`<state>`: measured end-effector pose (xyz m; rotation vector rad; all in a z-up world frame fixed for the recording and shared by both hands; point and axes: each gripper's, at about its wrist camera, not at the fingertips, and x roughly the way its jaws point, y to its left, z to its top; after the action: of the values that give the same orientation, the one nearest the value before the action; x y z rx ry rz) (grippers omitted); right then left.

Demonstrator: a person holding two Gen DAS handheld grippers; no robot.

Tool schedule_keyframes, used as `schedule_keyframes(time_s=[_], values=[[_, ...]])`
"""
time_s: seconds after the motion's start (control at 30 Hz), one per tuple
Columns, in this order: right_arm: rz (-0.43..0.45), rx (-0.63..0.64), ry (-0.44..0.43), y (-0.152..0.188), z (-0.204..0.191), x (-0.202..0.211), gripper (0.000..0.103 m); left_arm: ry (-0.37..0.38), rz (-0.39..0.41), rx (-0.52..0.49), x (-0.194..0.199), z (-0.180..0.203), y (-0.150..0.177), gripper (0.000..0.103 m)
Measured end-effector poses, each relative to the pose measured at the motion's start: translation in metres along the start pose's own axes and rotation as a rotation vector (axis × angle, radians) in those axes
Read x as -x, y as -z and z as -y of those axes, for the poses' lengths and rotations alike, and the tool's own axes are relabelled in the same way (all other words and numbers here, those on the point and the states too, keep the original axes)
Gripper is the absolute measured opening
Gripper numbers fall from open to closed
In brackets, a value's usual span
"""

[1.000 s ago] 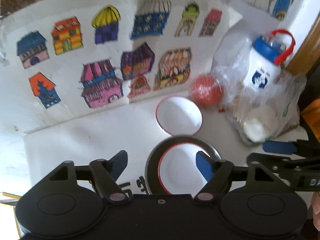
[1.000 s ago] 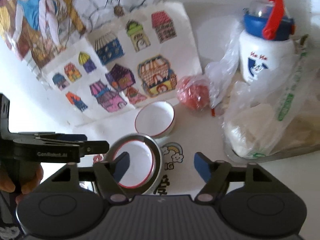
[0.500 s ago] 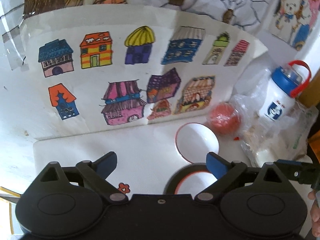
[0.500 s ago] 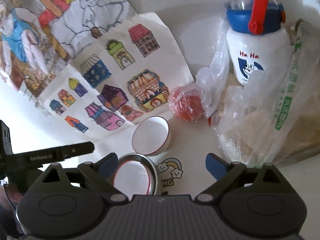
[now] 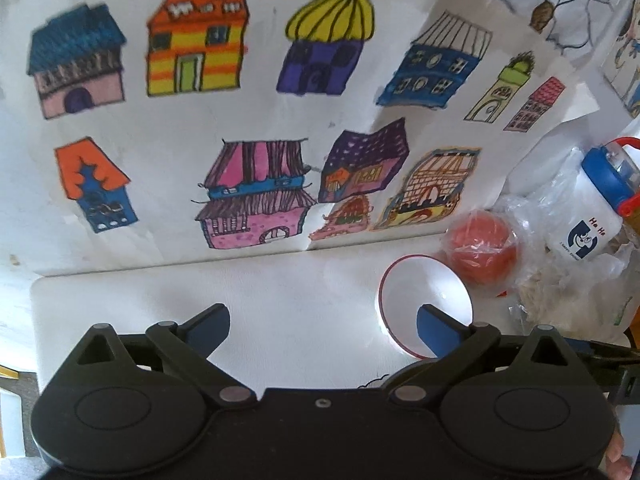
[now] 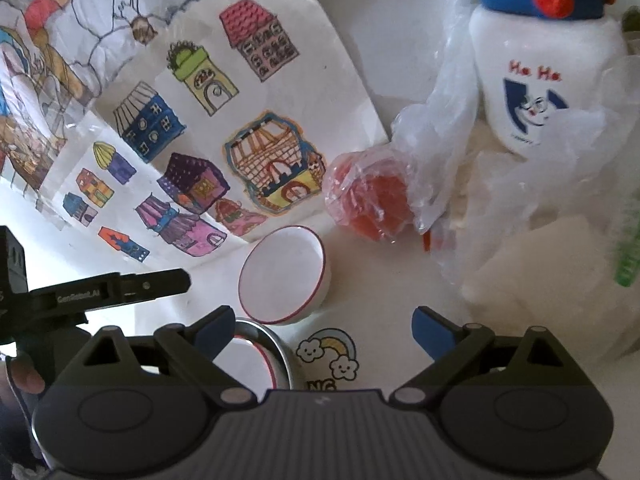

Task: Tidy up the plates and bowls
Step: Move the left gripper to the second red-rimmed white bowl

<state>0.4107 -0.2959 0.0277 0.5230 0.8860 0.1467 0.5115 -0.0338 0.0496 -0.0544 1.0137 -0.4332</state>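
Note:
A white bowl with a red rim (image 6: pixel 282 276) stands on the white table, also in the left wrist view (image 5: pixel 420 296). Nearer me, a second red-rimmed white bowl (image 6: pixel 248 364) sits inside a metal dish (image 6: pixel 276 348), partly hidden behind my right gripper's left finger. My right gripper (image 6: pixel 324 328) is open and empty, just in front of the free bowl. My left gripper (image 5: pixel 324 326) is open and empty; its right fingertip overlaps the free bowl's near side. The left gripper's side shows in the right wrist view (image 6: pixel 108 290).
A drawing sheet of coloured houses (image 5: pixel 240 120) stands against the wall behind. A red ball in plastic wrap (image 6: pixel 368 196), a white bottle with a blue lid (image 6: pixel 544 80) and plastic bags (image 6: pixel 540 248) crowd the right. A rainbow sticker (image 6: pixel 328 356) marks the table.
Both grippers have drawn back and tilted up. The stacked bowl in the metal dish has dropped out of the left wrist view and is mostly hidden in the right. Both grippers stayed open.

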Motion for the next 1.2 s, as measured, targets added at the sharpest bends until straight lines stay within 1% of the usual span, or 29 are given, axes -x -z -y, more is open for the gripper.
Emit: schedule_keyframes(time_s=[0.23,0.47,0.63,0.77,0.8,1.0,1.2], values=[[-0.003,0.027,0.010,-0.001,-0.007,-0.007,0.098,0.014,-0.016,-0.014,-0.013,-0.001,-0.002,0.100],[-0.015,0.051,-0.025,0.006,-0.023,-0.007,0.095,0.022,-0.027,-0.028,-0.019,-0.002,-0.002,0.100],[-0.019,0.037,-0.012,0.003,-0.020,-0.013,0.092,0.026,-0.034,-0.025,-0.022,-0.005,-0.003,0.100],[-0.034,0.013,-0.011,0.001,-0.013,-0.022,0.082,0.027,-0.036,-0.025,-0.023,-0.007,-0.003,0.100],[-0.037,0.003,-0.014,0.000,-0.011,-0.024,0.076,0.027,-0.036,-0.025,-0.023,-0.006,-0.003,0.100],[-0.047,-0.021,-0.019,-0.002,-0.003,-0.033,0.057,0.035,-0.043,-0.025,-0.025,-0.010,-0.003,0.098],[-0.052,-0.022,-0.024,-0.003,-0.004,-0.041,0.047,0.063,-0.053,-0.039,-0.029,-0.007,-0.002,0.095]])
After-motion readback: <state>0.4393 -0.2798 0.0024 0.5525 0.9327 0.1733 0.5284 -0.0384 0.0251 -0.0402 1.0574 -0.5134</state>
